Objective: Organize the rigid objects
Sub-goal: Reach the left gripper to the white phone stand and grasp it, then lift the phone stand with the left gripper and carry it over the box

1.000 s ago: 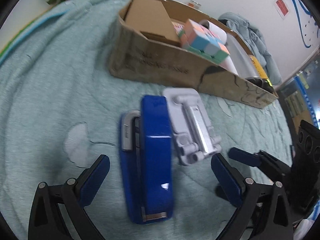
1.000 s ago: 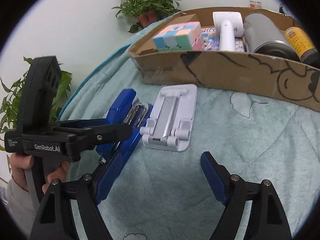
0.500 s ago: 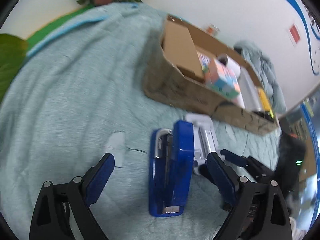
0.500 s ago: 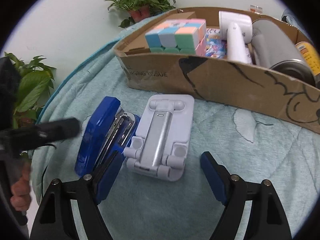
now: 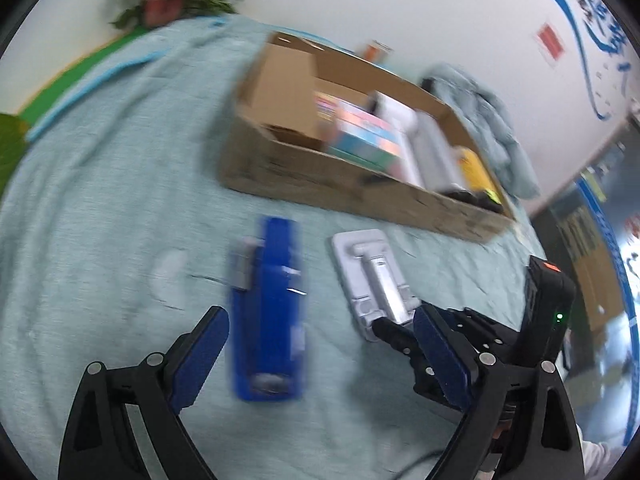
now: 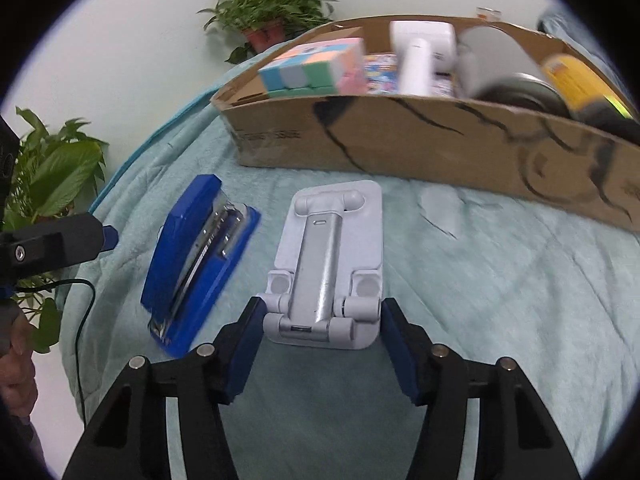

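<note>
A blue stapler (image 5: pixel 268 312) lies on the teal blanket, also showing in the right wrist view as the stapler (image 6: pixel 200 264). Above and behind its near end hangs my left gripper (image 5: pixel 320 314), open and holding nothing. Right of it lies a white phone stand (image 5: pixel 372 276) with a silver arm. My right gripper (image 6: pixel 322 300) straddles the near end of the stand (image 6: pixel 332 256); its jaws are closing, with the blue pads (image 6: pixel 248 332) against the stand's two sides. Behind both stands a cardboard box (image 6: pixel 400 140).
The box (image 5: pixel 360 188) holds a pastel cube (image 6: pixel 312 66), a white item (image 6: pixel 420 52), a grey cylinder (image 6: pixel 496 60) and a yellow can (image 6: pixel 580 80). Potted plants (image 6: pixel 264 12) stand at the blanket's far and left edges. A hand (image 6: pixel 16 360) holds the left gripper's handle.
My left gripper has lifted and drawn back from the stapler. My right gripper has come forward and its jaws have narrowed onto the phone stand. A gap now separates stand and stapler.
</note>
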{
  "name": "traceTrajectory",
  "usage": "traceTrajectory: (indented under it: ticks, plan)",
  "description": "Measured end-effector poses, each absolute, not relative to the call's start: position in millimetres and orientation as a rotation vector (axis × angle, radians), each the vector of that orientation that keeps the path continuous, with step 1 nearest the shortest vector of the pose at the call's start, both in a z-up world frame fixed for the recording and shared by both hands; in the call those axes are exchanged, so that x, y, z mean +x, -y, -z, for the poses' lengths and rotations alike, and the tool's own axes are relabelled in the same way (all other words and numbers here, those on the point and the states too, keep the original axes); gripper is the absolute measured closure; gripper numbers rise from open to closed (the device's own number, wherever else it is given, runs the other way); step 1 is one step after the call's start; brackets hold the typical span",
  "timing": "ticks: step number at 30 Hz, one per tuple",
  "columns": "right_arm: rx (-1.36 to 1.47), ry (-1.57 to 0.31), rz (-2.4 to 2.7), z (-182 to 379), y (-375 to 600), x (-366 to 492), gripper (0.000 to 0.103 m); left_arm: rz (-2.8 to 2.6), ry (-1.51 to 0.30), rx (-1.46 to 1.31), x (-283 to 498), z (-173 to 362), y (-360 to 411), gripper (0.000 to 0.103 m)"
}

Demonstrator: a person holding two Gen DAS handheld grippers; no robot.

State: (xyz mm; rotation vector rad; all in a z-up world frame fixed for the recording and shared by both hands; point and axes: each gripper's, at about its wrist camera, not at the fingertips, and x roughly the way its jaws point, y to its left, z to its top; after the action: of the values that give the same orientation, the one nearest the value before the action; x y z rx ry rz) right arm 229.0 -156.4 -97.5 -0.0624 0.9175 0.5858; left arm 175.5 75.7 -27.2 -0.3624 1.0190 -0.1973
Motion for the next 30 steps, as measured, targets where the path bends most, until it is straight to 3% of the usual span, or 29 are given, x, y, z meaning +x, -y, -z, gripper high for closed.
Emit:
traceTrajectory:
  ticks: [11, 18, 30]
  plan:
    - [0.241, -1.013, -0.632, 103, 243, 174, 0.045, 0.483, -1.211, -0.367, 178, 71, 34, 0.011]
    - [0.355, -1.045, -0.706, 109, 244, 173, 0.045, 0.495, -1.276, -0.346, 181, 88, 49, 0.057]
    - [0.179, -0.934, -0.745, 69, 216, 179, 0.045, 0.434, -1.109, -0.32, 204, 40, 25, 0.063]
